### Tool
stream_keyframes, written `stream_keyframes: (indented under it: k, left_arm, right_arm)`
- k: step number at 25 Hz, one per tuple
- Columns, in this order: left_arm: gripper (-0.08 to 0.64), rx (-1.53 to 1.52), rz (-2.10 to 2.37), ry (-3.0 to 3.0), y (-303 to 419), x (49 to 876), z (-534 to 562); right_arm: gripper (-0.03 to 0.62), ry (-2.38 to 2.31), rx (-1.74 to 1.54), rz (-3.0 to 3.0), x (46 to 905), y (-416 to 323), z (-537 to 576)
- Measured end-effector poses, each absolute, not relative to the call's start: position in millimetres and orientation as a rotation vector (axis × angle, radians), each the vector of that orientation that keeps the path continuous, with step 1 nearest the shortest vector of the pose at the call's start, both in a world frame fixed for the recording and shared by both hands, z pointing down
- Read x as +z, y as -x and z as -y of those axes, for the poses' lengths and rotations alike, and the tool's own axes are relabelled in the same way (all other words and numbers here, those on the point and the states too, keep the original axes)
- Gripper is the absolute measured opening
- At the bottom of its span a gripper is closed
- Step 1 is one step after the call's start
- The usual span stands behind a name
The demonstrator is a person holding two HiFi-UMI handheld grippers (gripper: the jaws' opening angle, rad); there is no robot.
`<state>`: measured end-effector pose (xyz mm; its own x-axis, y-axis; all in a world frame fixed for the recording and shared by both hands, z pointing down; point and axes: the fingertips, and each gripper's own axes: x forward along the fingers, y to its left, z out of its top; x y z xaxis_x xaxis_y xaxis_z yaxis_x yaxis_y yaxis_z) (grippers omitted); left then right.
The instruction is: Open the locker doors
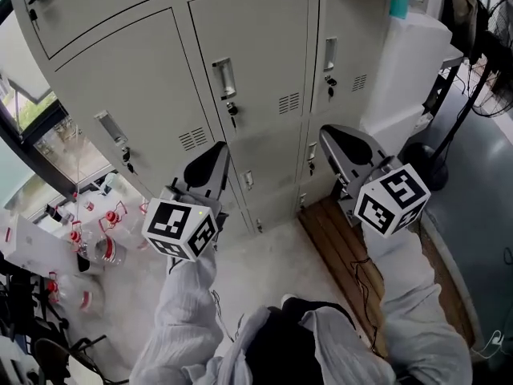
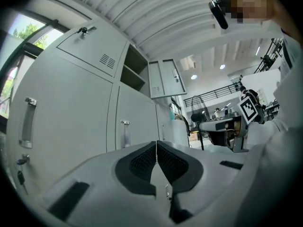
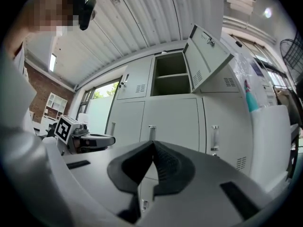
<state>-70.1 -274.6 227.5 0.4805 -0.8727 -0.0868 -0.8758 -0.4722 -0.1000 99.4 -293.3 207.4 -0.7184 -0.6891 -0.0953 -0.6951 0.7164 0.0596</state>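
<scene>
Both held level, side by side; left claw (image 2: pixel 156 144) closed, empty; right claw (image 3: pixel 153 144) closed, empty.

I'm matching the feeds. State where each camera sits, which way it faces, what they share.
Head view: on the person's head, steeply down on closed locker doors and floor; shows both sleeves, left gripper, right gripper.
Left gripper view: on that gripper, along its shut jaws toward the lockers.
Right gripper view: likewise, shut jaws, lockers ahead.
Shared: both gripper views show the open upper door.

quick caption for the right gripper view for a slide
Right gripper, jaws shut and empty, faces grey lockers; one upper door hangs open, the doors below closed.
</scene>
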Motion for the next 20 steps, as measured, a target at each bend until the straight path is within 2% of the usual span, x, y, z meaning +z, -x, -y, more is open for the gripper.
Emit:
stream_keyframes:
  k: [8,20]
  left_arm:
    - [0.012,0.011,-1.597,2.651,101,254,249]
    - [0.012,0.034,-1.668,2.775,112,316,195]
  right_arm:
    - [0.000,1.245,0.063,-2.881,244,-69,269]
    - [0.000,1.291,-0.074,-2.935,303,-45,216]
